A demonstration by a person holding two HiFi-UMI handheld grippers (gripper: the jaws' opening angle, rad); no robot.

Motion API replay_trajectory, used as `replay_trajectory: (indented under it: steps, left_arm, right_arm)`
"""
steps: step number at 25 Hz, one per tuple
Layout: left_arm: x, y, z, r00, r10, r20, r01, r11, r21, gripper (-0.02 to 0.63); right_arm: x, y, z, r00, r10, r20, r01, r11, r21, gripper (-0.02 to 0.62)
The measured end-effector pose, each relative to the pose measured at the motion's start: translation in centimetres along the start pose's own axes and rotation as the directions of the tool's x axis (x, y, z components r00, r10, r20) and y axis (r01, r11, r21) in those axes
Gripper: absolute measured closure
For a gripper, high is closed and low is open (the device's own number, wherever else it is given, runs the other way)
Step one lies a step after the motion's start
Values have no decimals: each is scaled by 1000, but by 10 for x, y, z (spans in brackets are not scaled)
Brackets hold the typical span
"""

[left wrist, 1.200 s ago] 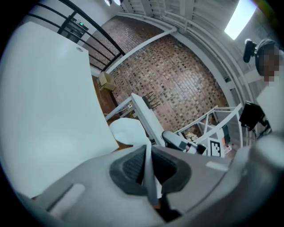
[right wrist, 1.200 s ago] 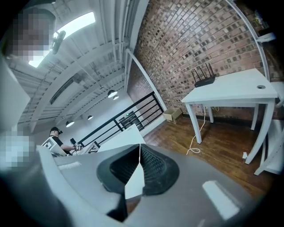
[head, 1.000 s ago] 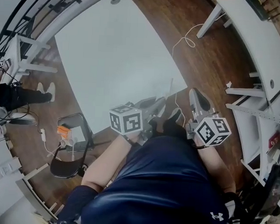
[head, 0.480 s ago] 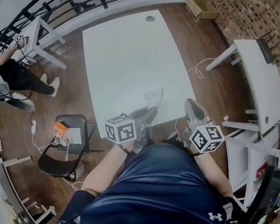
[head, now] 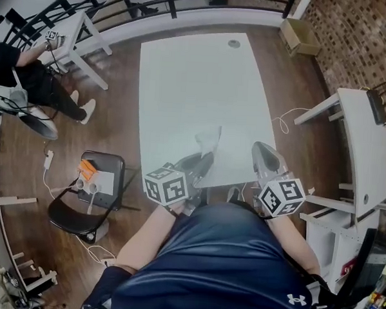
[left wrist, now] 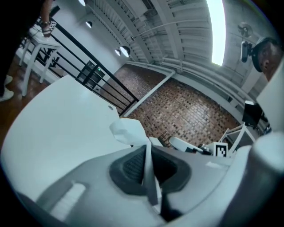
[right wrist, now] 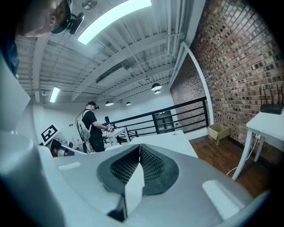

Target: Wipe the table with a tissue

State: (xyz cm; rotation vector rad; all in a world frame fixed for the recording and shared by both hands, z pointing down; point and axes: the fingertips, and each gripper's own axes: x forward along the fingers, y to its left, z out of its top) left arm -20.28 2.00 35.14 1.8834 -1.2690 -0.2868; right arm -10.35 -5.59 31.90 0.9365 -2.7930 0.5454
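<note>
A white tissue (head: pixel 209 138) sticks up from my left gripper (head: pixel 208 155), which is shut on it just above the near edge of the long white table (head: pixel 197 80). In the left gripper view the tissue (left wrist: pixel 128 130) stands crumpled past the closed jaws of the left gripper (left wrist: pixel 146 148), with the table (left wrist: pixel 57 119) stretching away on the left. My right gripper (head: pixel 261 149) hovers at the table's near right corner, jaws shut with nothing between them. The right gripper view looks along the right gripper (right wrist: pixel 139 151) toward the table's far end (right wrist: pixel 171 138).
A black chair (head: pixel 87 203) with small orange and white items stands left of the table. A person (head: pixel 29 77) sits at a small white table at the far left. White desks (head: pixel 367 147) stand on the right, a cardboard box (head: pixel 302 35) and a railing at the back, a cable (head: pixel 286 123) on the floor.
The head view has swung so the table sits more centred and upright. Both grippers stay near its front edge, and the tissue remains in the left gripper.
</note>
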Motion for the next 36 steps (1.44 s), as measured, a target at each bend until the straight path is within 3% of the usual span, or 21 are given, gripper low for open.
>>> replay_trajectory:
  steps: [12, 36]
  left_arm:
    - [3, 3, 7, 996, 71, 61, -70, 997, -28, 600]
    - [8, 34, 23, 988, 127, 91, -119, 989, -89, 600]
  right_arm:
    - [20, 2, 8, 992, 124, -4, -124, 992, -31, 583]
    - [56, -2, 0, 984, 167, -61, -170, 985, -38, 583]
